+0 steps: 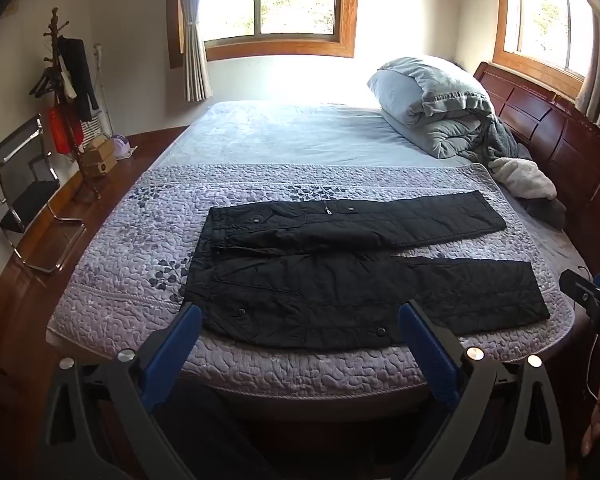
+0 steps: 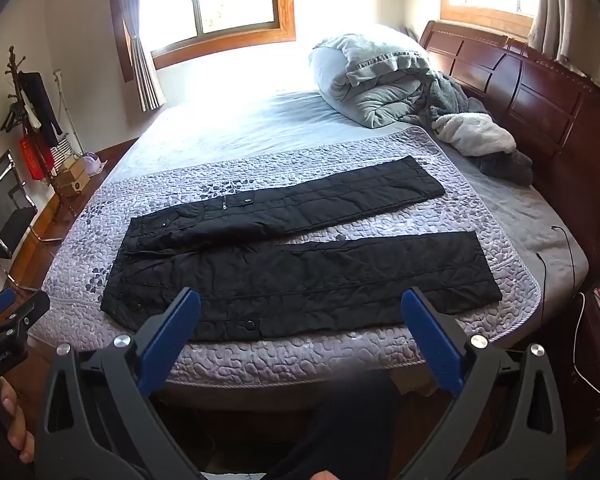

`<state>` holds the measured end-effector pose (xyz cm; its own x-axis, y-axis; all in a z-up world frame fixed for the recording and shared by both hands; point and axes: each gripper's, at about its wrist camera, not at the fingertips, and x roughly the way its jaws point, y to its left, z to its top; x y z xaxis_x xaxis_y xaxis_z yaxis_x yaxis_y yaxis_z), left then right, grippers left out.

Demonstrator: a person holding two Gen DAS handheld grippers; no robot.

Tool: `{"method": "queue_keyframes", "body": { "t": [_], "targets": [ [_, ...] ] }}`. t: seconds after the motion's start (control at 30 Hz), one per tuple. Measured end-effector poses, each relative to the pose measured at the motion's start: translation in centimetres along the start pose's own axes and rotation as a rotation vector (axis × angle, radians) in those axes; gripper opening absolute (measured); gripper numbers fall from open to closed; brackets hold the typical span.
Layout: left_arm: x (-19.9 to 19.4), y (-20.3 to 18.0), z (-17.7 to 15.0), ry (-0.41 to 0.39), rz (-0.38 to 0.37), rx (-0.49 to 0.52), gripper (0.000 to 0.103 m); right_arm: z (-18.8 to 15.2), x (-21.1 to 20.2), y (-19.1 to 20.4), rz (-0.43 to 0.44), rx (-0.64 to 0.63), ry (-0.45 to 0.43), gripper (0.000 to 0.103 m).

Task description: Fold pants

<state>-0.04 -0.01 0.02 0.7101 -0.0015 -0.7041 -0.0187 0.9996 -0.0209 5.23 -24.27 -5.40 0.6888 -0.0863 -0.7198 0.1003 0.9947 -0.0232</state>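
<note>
Black quilted pants [image 1: 340,280] lie flat on a purple quilted cover [image 1: 140,240] at the near side of the bed, waist to the left, both legs spread apart toward the right. They also show in the right wrist view [image 2: 300,268]. My left gripper [image 1: 300,316] is open and empty, held above the bed's near edge by the waist end. My right gripper [image 2: 300,300] is open and empty, over the near leg's lower edge. Each gripper shows at the edge of the other's view.
A folded grey duvet [image 1: 432,100] and a white fleece [image 1: 524,178] lie at the head of the bed by the wooden headboard [image 2: 540,100]. A coat stand [image 1: 68,80], a chair [image 1: 24,176] and boxes stand left. Cables [image 2: 560,260] hang at the right.
</note>
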Motion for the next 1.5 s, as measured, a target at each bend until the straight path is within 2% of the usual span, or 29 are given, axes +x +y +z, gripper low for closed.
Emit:
{"method": "queue_keyframes", "body": {
  "t": [0.3, 0.53, 1.5],
  "targets": [
    [-0.3, -1.2, 0.1, -0.001, 0.008, 0.011, 0.099, -0.1, 0.2, -0.3, 0.001, 0.003, 0.007, 0.101],
    [-0.3, 0.1, 0.4, 0.0, 0.003, -0.005, 0.099, -0.2, 0.1, 0.0, 0.001, -0.003, 0.008, 0.101],
    [0.0, -0.1, 0.6, 0.007, -0.01, -0.002, 0.099, 0.1, 0.6, -0.1, -0.011, -0.003, 0.014, 0.101]
  ]
}}
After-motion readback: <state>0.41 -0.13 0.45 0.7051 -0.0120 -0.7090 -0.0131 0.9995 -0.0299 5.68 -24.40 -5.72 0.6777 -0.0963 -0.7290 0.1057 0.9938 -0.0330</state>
